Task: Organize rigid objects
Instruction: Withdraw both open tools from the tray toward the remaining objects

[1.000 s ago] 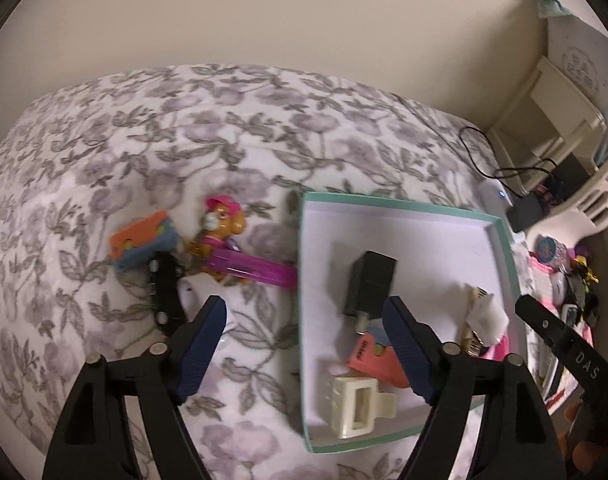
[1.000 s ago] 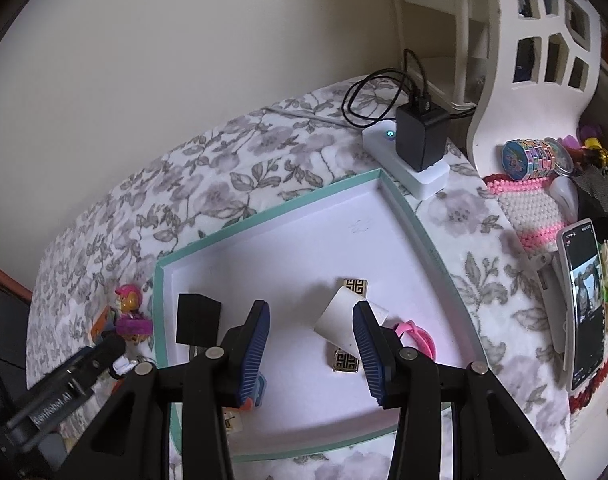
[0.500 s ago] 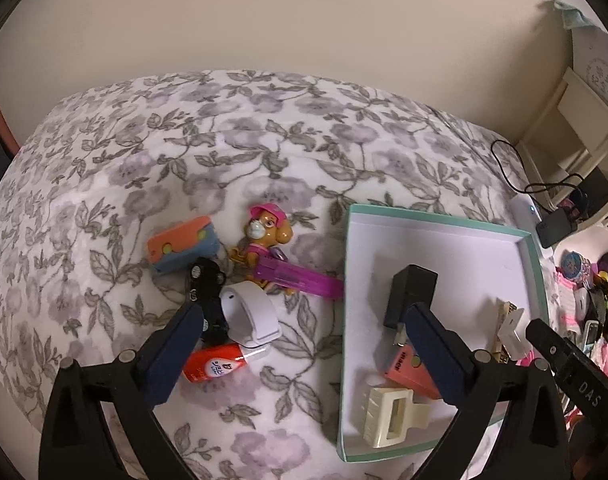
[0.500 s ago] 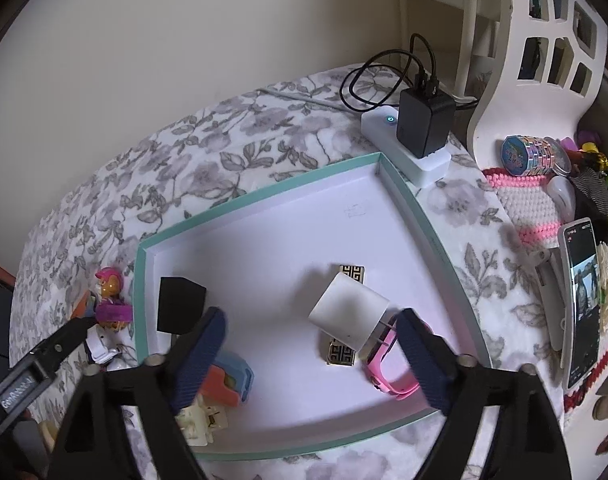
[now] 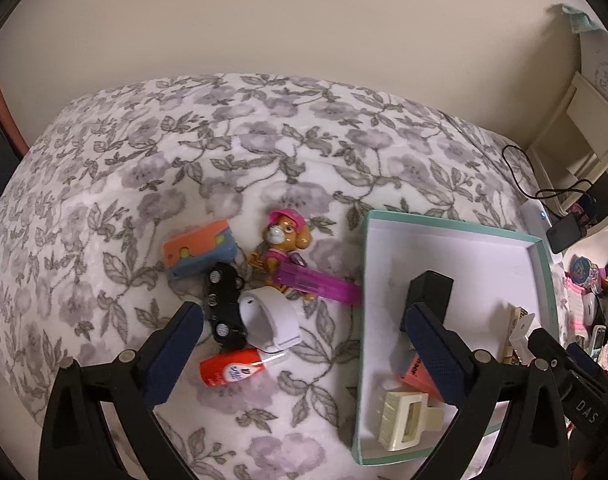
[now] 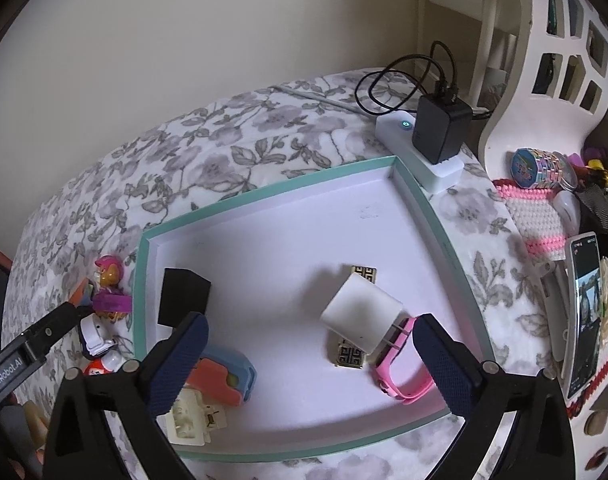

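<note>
A teal-rimmed white tray (image 5: 456, 228) (image 6: 263, 196) lies on the floral bedspread. It holds a black cube adapter (image 6: 183, 298), a white charger (image 6: 362, 312), a pink watch (image 6: 400, 376), an orange-and-blue case (image 6: 223, 376) and a cream claw clip (image 5: 404, 420). Left of the tray lie a second orange-and-blue case (image 5: 201, 252), a black toy car (image 5: 223, 308), a white band (image 5: 269, 320), an orange bottle (image 5: 235, 370) and a dog-headed purple dispenser (image 5: 287, 240). My left gripper (image 5: 299, 320) hangs open above the band, holding nothing. My right gripper (image 6: 310, 324) is over the tray, its jaws opening and touching nothing.
A white power strip with a black plug (image 6: 440, 132) and a cable sits just beyond the tray's far corner. A phone (image 6: 584, 312), a pink mat (image 6: 540, 216) and small trinkets crowd the right side below a white shelf unit (image 6: 544, 60). A wall stands behind the bed.
Both pairs of jaws have spread much wider. The left view has shifted off the tray toward the loose toys, bringing the white band and the orange bottle into sight.
</note>
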`<state>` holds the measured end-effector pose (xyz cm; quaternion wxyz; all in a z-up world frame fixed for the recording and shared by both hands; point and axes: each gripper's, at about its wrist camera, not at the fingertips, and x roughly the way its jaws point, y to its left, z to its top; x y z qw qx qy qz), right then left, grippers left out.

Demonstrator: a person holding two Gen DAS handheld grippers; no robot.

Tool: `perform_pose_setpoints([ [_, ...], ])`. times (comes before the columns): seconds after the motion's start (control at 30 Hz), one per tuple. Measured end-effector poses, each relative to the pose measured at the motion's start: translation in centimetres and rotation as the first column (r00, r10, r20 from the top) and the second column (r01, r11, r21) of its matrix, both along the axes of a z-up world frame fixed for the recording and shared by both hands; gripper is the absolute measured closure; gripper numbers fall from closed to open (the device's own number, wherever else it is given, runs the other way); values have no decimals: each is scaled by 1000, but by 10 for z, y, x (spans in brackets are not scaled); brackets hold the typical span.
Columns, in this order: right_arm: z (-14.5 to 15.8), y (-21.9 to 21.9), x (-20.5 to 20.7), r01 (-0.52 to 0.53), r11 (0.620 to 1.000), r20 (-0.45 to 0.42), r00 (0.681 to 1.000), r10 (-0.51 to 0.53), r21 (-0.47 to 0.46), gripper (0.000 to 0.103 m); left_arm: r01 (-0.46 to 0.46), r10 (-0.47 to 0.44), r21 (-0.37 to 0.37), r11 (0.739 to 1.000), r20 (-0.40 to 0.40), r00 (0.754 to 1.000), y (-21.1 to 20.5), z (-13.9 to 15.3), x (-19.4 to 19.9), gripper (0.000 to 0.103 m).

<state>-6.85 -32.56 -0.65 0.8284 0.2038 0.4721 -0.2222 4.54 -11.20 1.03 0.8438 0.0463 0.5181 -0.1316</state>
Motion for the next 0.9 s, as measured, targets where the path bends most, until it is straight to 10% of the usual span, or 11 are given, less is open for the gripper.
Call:
perform_pose_setpoints([
  [0.9, -4, 121, 56, -314, 948, 106, 946, 307, 51, 0, -300, 303, -81, 950, 26, 953, 142, 7, 38, 2],
])
